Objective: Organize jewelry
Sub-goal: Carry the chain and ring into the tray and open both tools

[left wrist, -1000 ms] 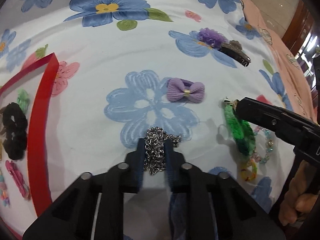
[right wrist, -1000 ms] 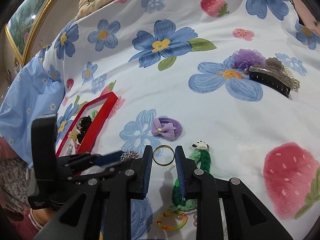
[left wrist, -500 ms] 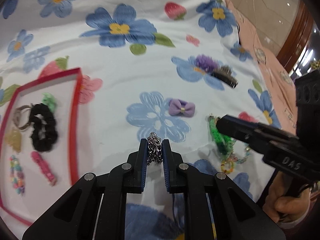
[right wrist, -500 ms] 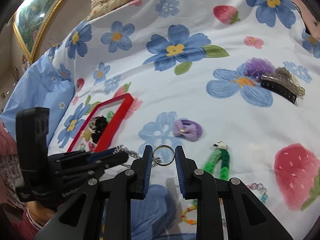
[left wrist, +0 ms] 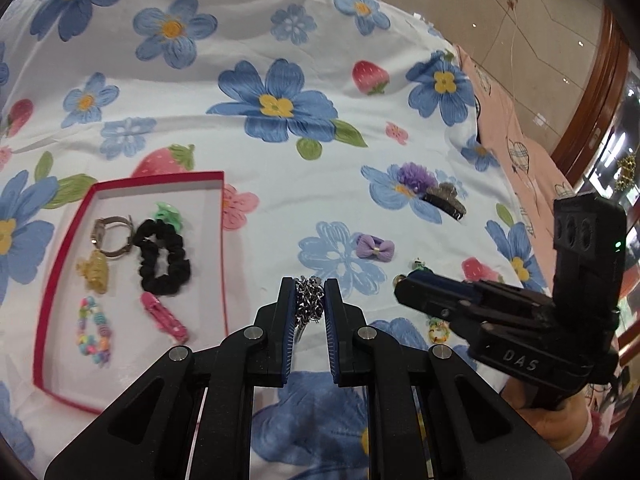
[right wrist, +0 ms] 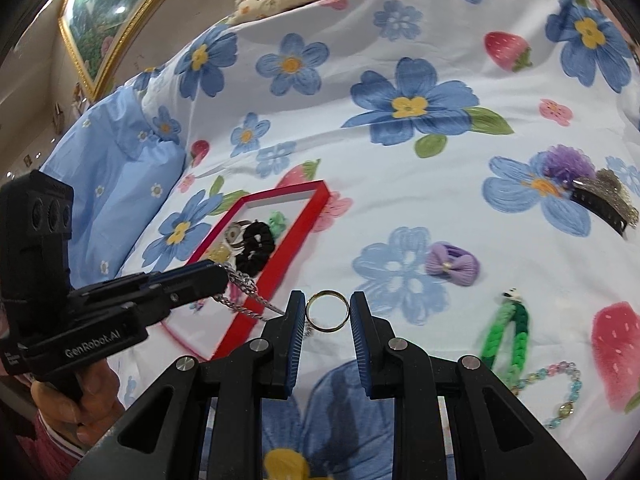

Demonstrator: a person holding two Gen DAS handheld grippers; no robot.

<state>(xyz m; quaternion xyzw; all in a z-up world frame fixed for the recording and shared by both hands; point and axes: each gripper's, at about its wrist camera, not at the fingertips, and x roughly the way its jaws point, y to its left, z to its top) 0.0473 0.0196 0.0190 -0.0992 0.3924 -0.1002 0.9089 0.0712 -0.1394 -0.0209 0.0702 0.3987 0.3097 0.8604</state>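
My left gripper (left wrist: pixel 309 300) is shut on a silver chain (left wrist: pixel 308 305), lifted above the flowered bedsheet; the chain (right wrist: pixel 240 286) dangles from it in the right wrist view. My right gripper (right wrist: pixel 327 311) is shut on a gold ring (right wrist: pixel 327 311), also lifted. A red-rimmed tray (left wrist: pixel 223 240) lies to the left and holds a black scrunchie (left wrist: pixel 162 256), a watch (left wrist: pixel 110 236), a pink clip (left wrist: pixel 164 317) and a bead bracelet (left wrist: pixel 94 330). The tray (right wrist: pixel 298 228) shows beyond the left gripper (right wrist: pixel 216 280) in the right wrist view.
On the sheet lie a lilac bow (right wrist: pixel 452 268), a green braided band (right wrist: pixel 504 332), a pastel bead bracelet (right wrist: pixel 560 392), a purple flower clip (right wrist: pixel 564 162) and a black claw clip (right wrist: pixel 600 204). A blue pillow (right wrist: pixel 116 168) is at the left.
Both grippers have risen well above the sheet, carrying the chain and the ring. The tray has come fully into the left wrist view.
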